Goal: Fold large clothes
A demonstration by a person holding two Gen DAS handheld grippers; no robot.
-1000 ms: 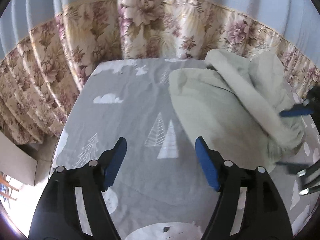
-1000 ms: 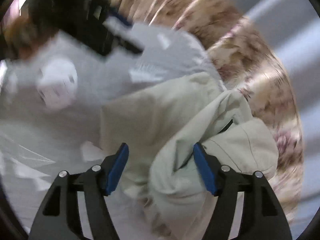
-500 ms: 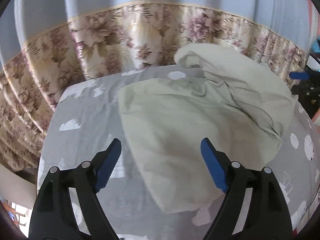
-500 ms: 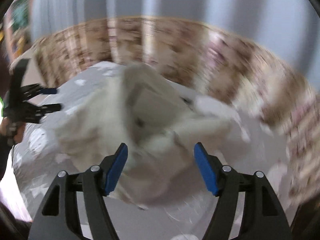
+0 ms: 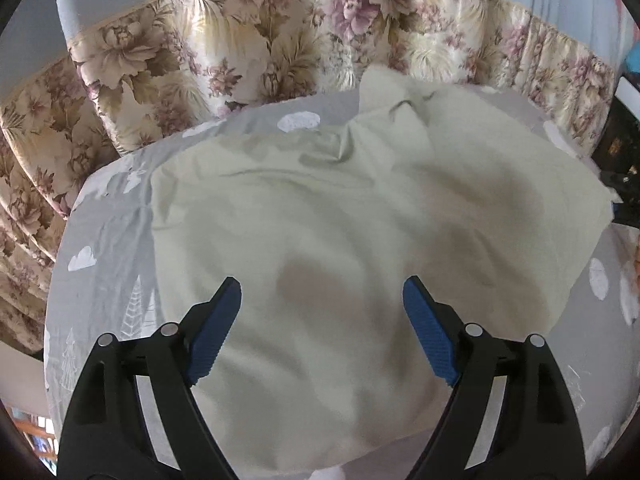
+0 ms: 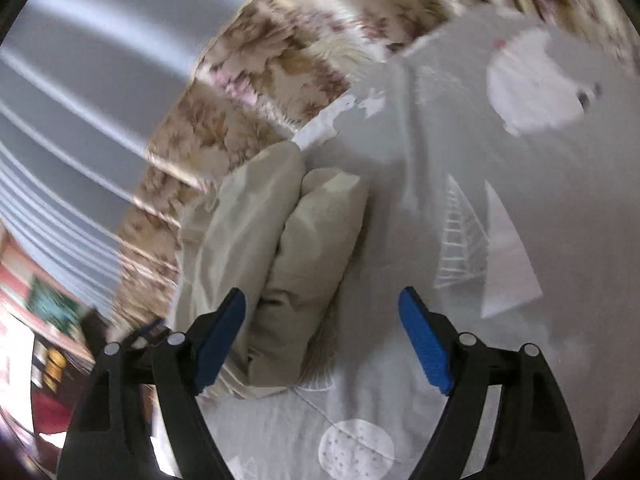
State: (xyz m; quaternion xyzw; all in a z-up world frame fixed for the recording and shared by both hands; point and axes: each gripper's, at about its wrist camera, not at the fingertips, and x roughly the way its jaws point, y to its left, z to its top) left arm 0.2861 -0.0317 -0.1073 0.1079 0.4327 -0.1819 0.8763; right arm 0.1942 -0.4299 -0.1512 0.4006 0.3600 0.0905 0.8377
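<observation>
Left claw (image 5: 322, 310) was wide open, nothing between its blue ribbed pads (image 5: 430, 340); it hung over the garment (image 5: 360, 220) without touching it. Right claw (image 6: 322, 336) jaws had just been opening and stood wide, gripping nothing; the garment's rolled edge (image 6: 304, 264) lay between its fingers, closer to the left pad, pads clear of the cloth.

Garment: pale beige-green woven fabric, large, spread rumpled across the centre of the left wrist frame, soft creases, a bunched fold at upper centre. In the right wrist frame, blurred, it showed as two thick padded-looking rolls side by side at centre left.

It lay on a grey bedsheet (image 5: 104, 248) printed with white trees, clouds and circles. Floral pleated curtain (image 5: 248, 40) ran along the top, blue-grey above it.
</observation>
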